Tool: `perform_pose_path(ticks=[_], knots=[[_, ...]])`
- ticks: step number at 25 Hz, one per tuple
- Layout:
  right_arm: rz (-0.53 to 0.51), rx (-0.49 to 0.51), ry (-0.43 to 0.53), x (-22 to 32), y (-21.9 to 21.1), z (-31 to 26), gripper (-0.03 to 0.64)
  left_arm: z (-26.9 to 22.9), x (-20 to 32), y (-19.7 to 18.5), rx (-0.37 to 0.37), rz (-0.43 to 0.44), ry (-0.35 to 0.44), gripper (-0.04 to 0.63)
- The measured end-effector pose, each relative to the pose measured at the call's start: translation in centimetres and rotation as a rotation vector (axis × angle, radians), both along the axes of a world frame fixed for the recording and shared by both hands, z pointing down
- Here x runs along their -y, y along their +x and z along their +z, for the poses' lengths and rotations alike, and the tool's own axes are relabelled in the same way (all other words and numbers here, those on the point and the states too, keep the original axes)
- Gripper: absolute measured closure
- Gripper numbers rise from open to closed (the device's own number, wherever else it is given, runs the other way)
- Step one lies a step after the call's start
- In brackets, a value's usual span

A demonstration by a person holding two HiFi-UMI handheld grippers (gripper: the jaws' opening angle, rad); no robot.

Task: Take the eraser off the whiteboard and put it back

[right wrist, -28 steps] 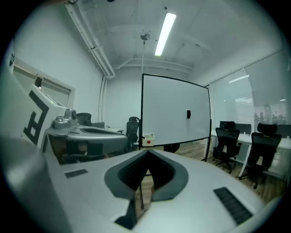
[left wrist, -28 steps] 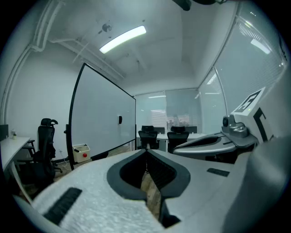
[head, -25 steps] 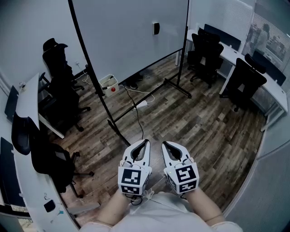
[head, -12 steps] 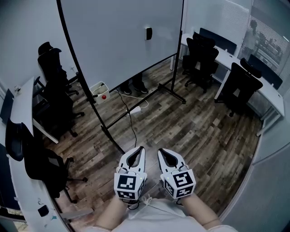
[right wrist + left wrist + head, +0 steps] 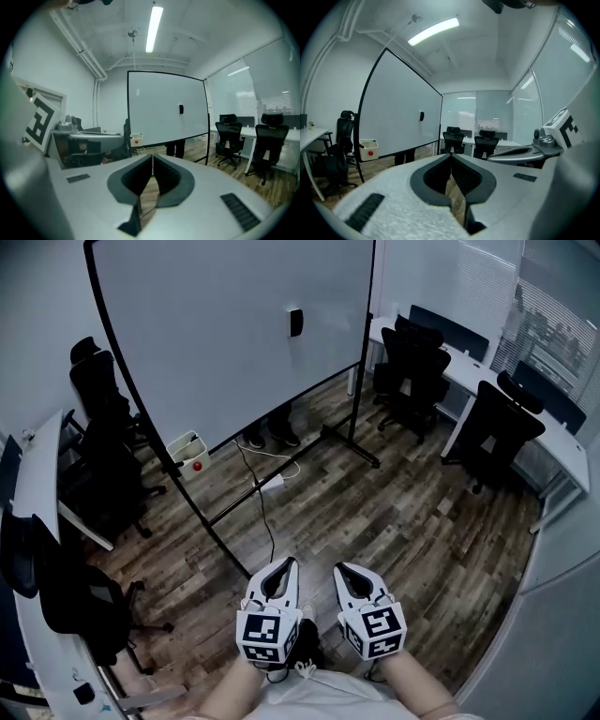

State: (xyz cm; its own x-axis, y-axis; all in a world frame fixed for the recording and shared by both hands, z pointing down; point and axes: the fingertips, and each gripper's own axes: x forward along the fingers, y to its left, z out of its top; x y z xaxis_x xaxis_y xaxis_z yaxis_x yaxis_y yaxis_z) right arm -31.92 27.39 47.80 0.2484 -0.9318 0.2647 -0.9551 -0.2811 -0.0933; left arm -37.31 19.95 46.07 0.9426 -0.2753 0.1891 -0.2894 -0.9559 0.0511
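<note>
A small black eraser (image 5: 295, 322) sticks to the white whiteboard (image 5: 216, 324) on its black rolling stand, across the room from me. It shows as a dark speck in the left gripper view (image 5: 421, 115) and the right gripper view (image 5: 181, 109). My left gripper (image 5: 291, 562) and right gripper (image 5: 340, 567) are side by side low in the head view, both shut and empty, held far from the board over the wood floor.
Black office chairs (image 5: 417, 362) stand at white desks (image 5: 525, 418) on the right, more chairs (image 5: 103, 456) on the left. A white box with a red button (image 5: 187, 454) and a cable (image 5: 262, 493) lie by the board's stand. Someone's shoes (image 5: 267, 435) show beneath the board.
The whiteboard and eraser sit higher and larger in the head view than before, and the view has shifted leftward. Both grippers stay shut, side by side, slightly lower in the picture.
</note>
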Motion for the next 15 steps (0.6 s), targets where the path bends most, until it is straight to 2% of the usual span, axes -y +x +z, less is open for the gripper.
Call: perform_pose_path(ticks=[3, 10, 15], knots=[[0.026, 0.006, 0.003, 2.2, 3.5, 0.6, 0.588, 0.7, 2.4, 3.2, 0.001, 0.010, -0.007, 0.577], [0.050, -0.011, -0.016, 9.5, 12.5, 0.7, 0.588, 1.3, 10.2, 13.2, -0.019, 0.037, -0.076, 0.577], [0.051, -0.025, -0.009, 15.0, 19.1, -0.3, 0.588, -0.6, 16.0, 20.0, -0.052, 0.044, -0.038, 0.577]])
